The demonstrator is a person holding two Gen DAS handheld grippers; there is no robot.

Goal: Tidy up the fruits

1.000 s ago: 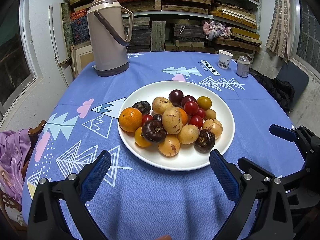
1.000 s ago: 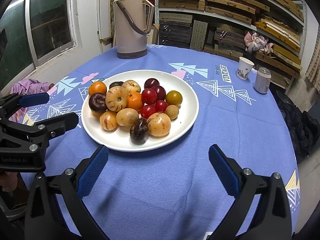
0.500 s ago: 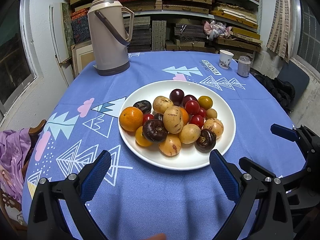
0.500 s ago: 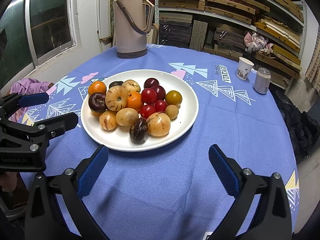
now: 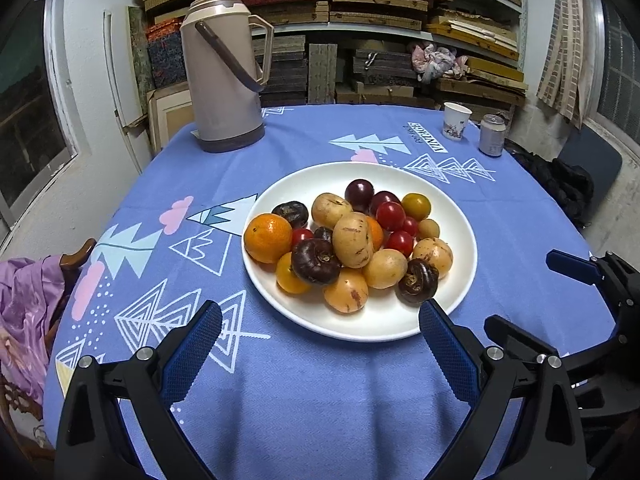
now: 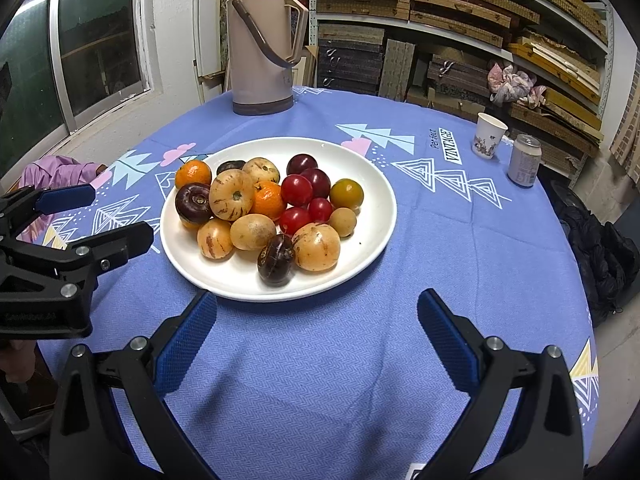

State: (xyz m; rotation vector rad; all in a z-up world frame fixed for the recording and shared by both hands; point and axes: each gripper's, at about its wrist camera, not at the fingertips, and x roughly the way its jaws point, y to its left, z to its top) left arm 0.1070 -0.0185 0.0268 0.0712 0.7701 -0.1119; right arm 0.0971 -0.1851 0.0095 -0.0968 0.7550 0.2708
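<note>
A white plate (image 5: 460, 220) (image 6: 372, 176) in the middle of the round table holds a heap of fruit: an orange (image 5: 268, 237) (image 6: 193, 173), yellow striped melons (image 5: 353, 240) (image 6: 231, 195), dark purple fruits (image 5: 316, 266) (image 6: 193, 202), red tomatoes (image 5: 390, 216) (image 6: 296, 189) and a yellow-green one (image 5: 416, 206) (image 6: 346, 193). My left gripper (image 5: 320, 334) is open and empty, just short of the plate's near rim. My right gripper (image 6: 316, 326) is open and empty, also just short of the near rim. Each gripper shows at the edge of the other's view.
A tall beige thermos (image 5: 224, 68) (image 6: 262, 40) stands at the table's far left. A paper cup (image 5: 456, 120) (image 6: 489, 136) and a drink can (image 5: 493, 135) (image 6: 525, 161) stand at the far right. Purple cloth on a chair (image 5: 24, 312) lies left; shelves stand behind.
Both views have shifted very slightly; the plate sits a touch lower and nearer in the left wrist view. Both grippers stay open and empty.
</note>
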